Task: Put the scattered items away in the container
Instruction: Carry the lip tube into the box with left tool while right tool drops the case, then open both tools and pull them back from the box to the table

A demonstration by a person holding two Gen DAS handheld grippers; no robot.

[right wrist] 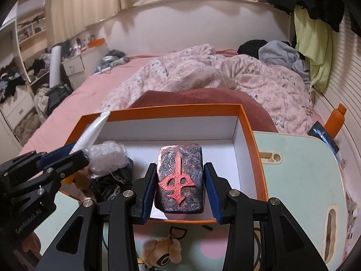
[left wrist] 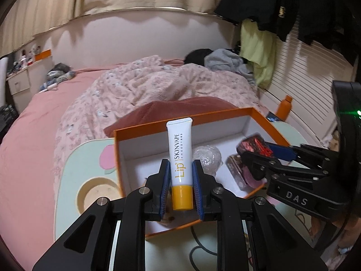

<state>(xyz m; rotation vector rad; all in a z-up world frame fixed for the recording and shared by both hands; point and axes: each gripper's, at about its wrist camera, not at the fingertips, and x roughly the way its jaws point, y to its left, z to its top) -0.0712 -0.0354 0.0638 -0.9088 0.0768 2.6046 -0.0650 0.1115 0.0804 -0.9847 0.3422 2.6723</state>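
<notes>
The orange box [right wrist: 250, 140] is taken as the landmark throughout. At its left end, the left tongs [left wrist: 180, 176] are pinching a white lip-balm tube [left wrist: 180, 153] just above its yellow cap [left wrist: 182, 197], and the tube is held upright over the box's white floor. For a clean deposit, the tube should be lowered close to the floor and tipped flat before it is let go, so that it is not left leaning on the wall or bounced out. A wad of bubble wrap [right wrist: 108, 158] lies inside the box just beside the tube, with a dark bundle [right wrist: 112, 183] in front of it; open floor should be chosen rather than the top of these.

Further right, inside the box near its front wall, the right tongs [right wrist: 179, 180] bracket a dark rectangular case with a red emblem [right wrist: 180, 178]. The pads stand just beside its long edges; whether they press it or have just parted cannot be told. The case appears to sit low in the box, so only a straight withdrawal is judged necessary.

The box rests on a pale green counter [right wrist: 300, 171] with cut-outs. A plush keychain [right wrist: 162, 250] lies on the counter in front of the box, apparently yet to be tidied. Behind the box a bed [right wrist: 94, 85] with a pink floral quilt [right wrist: 203, 72] is seen, and to the box's right an orange bottle [right wrist: 336, 119] stands.
</notes>
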